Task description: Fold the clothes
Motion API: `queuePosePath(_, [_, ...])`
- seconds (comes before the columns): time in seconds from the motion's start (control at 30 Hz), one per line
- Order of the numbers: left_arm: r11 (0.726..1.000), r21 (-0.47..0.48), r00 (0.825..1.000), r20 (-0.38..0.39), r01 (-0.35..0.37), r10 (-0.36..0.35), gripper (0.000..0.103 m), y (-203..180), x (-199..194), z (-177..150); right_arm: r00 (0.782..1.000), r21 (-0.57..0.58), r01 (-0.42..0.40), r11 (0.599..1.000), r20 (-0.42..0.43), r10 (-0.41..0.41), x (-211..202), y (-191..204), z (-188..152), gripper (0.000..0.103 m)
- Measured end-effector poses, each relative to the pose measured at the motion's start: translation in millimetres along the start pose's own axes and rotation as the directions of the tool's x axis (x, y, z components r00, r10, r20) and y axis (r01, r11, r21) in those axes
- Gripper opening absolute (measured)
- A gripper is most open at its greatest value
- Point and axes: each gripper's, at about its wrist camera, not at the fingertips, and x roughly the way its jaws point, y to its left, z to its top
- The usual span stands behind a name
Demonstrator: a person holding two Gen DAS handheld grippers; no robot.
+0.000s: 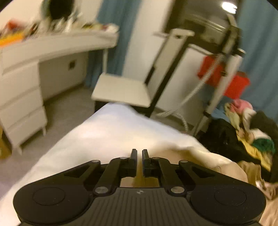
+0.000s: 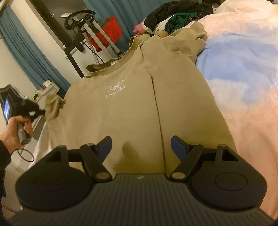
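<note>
We keep the shirt [image 2: 121, 107] flat on the bed [image 2: 243, 73], its left sleeve [image 2: 53, 107] pinched in the left gripper [image 2: 40, 112] for folding inward, while the right gripper [image 2: 141, 147] waits wide above the near hem.

The right gripper [image 2: 141, 147] hangs with jaws wide above the beige shirt [image 2: 121, 104]; far left, the left gripper [image 2: 40, 111] pinches its sleeve.

We see open bed [image 2: 243, 73] on the right of the tan sweatshirt [image 2: 121, 107], clear for passing. At the far end a pile of clothes [image 2: 177, 15] blocks the way. To the left, past the bed's edge, the left gripper [image 2: 40, 112] stands beside a sleeve.
</note>
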Motion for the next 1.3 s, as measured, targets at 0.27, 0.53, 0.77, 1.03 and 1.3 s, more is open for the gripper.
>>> queuePosePath(0.27, [0.98, -0.038, 0.978, -0.063, 0.197, -0.199, 0.064, 38, -26, -18, 1.0, -0.015, -0.005, 1.0, -0.002, 0.005, 0, 4, -2, 0.077])
queuePosePath(0.53, [0.988, -0.023, 0.98, -0.126, 0.153, -0.154, 0.064, 16, -31, -54, 1.0, -0.004, -0.01, 1.0, -0.009, 0.01, 0, 3, -3, 0.077])
queuePosePath(0.77, [0.994, 0.038, 0.994, -0.047, 0.103, -0.101, 0.003, 6, -53, -57, 1.0, 0.002, -0.013, 1.0, -0.006, 0.013, -1, 4, -3, 0.076])
queuePosePath(1.03, [0.977, 0.199, 0.996, 0.055, -0.075, 0.065, 0.0, 2, -71, -54, 1.0, -0.028, -0.007, 1.0, 0.03, 0.008, -11, 7, 0, 0.077])
queuePosePath(1.3, [0.976, 0.21, 0.998, 0.034, -0.063, 0.057, 0.017, 10, -91, -73, 0.995, -0.097, 0.005, 0.995, 0.099, 0.005, -29, 12, 6, 0.077])
